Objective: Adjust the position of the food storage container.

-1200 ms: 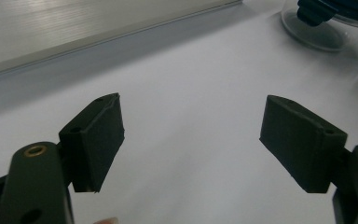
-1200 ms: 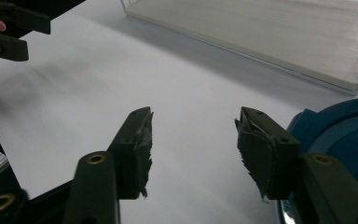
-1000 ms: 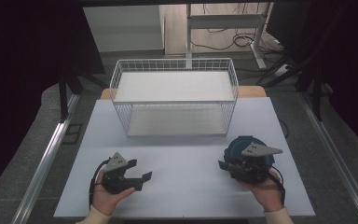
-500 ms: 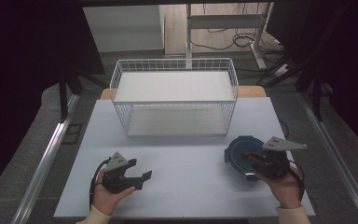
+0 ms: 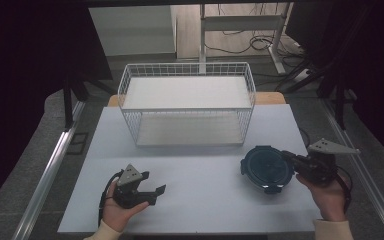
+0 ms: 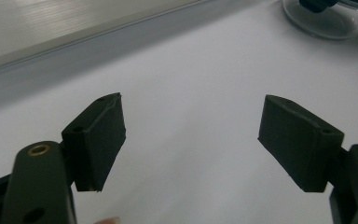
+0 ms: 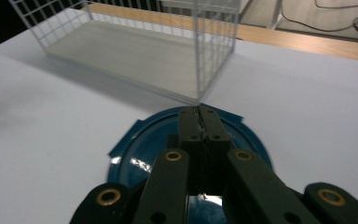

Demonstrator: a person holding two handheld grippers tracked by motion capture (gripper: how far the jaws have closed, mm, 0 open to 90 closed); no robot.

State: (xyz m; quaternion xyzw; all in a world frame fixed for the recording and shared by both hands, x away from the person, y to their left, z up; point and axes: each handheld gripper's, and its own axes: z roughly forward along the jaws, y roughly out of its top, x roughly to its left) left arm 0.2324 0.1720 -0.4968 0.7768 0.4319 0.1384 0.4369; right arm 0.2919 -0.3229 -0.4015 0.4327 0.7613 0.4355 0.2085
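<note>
A lab-like workspace: a white table (image 5: pixel 195 165) between dark curtains (image 5: pixel 25 60), cables (image 5: pixel 230 47) trailing over the floor behind.

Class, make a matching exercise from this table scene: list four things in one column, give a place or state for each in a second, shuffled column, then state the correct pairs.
Things
1. white wire basket
2. round dark blue container lid
3. left gripper
4. right gripper

Places or states
A. jaws pressed together, no gap between them
B. at the far side of the white table, with nothing inside
C. jaws apart, nothing between them
D. lying flat on the table under the closed jaws

Pairs: 1-B, 2-D, 3-C, 4-A
</note>
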